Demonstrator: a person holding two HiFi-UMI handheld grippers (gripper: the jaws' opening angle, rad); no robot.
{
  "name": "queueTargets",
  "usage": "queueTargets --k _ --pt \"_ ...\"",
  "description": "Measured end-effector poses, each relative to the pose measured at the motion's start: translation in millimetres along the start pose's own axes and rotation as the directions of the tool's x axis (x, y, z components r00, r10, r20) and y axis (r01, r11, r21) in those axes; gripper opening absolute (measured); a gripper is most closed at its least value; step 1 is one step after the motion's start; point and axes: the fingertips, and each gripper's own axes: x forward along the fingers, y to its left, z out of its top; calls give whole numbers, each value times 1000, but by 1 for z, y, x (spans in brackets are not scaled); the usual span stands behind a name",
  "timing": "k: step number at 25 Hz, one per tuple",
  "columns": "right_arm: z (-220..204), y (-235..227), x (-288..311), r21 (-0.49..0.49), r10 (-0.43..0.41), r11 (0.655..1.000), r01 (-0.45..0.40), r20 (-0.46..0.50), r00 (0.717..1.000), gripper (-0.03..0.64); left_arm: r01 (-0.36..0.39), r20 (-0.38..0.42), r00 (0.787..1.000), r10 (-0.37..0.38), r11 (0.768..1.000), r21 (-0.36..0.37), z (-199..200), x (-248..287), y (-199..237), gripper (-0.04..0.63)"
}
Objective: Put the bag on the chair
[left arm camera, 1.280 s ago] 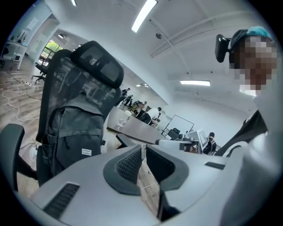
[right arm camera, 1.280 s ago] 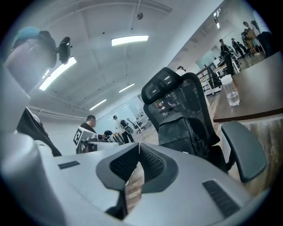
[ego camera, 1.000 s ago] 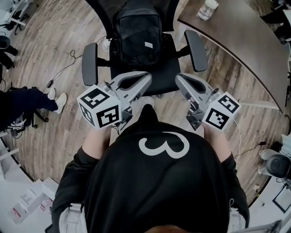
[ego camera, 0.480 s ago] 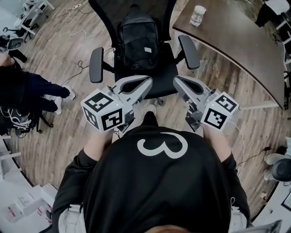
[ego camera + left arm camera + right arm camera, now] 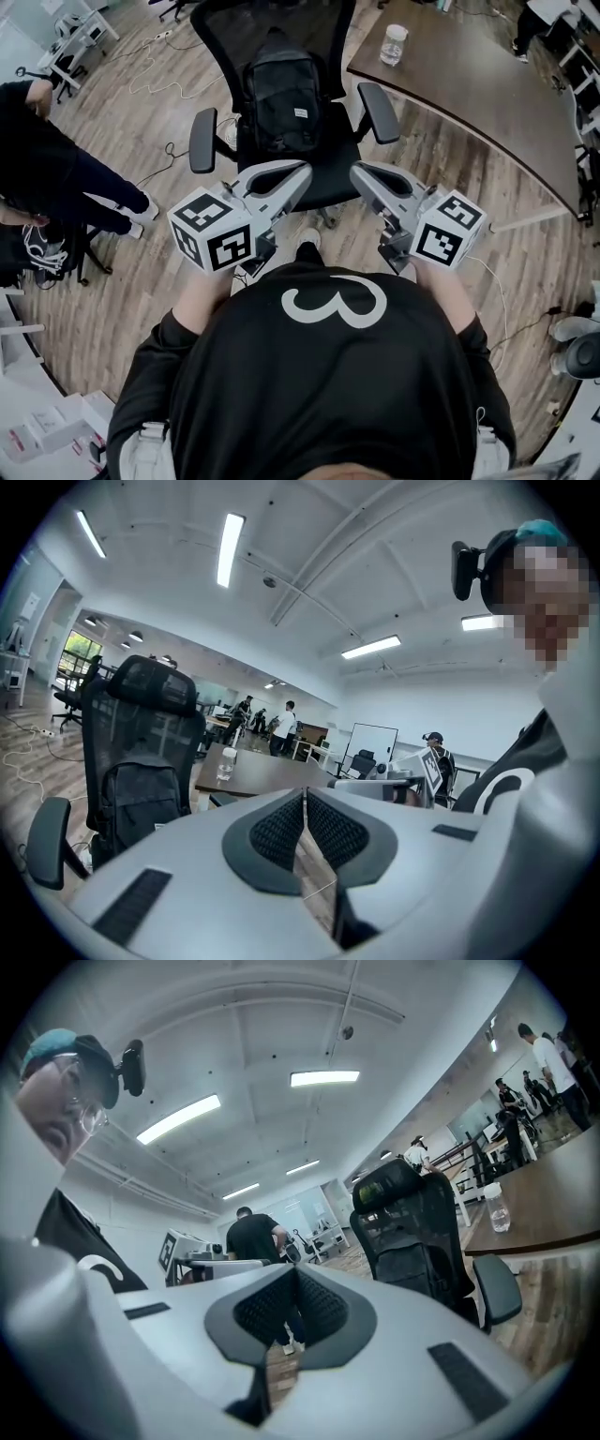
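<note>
Bag (image 5: pixel 281 98) is sitting upright on the seat of the chair (image 5: pixel 203 141), against its backrest — placement is looking complete — while left gripper (image 5: pixel 298 172) and right gripper (image 5: pixel 361 173) are hovering near the seat's front edge, jaws closed on nothing.

Head view: we look steeply down on the chair (image 5: pixel 202 141) from just before its seat. Left gripper view: we face level, close by, chair (image 5: pixel 141 700) at left. Right gripper view: level, close by, chair (image 5: pixel 412 1218) at right. All three share the chair.
</note>
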Motion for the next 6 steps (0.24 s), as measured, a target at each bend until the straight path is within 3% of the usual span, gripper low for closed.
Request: queueTargets --k 6 --pt "-7 16 -11 8 11 1000 -11 -3 1000 25 0 10 1000 0 1000 2 -4 -8 -14 26"
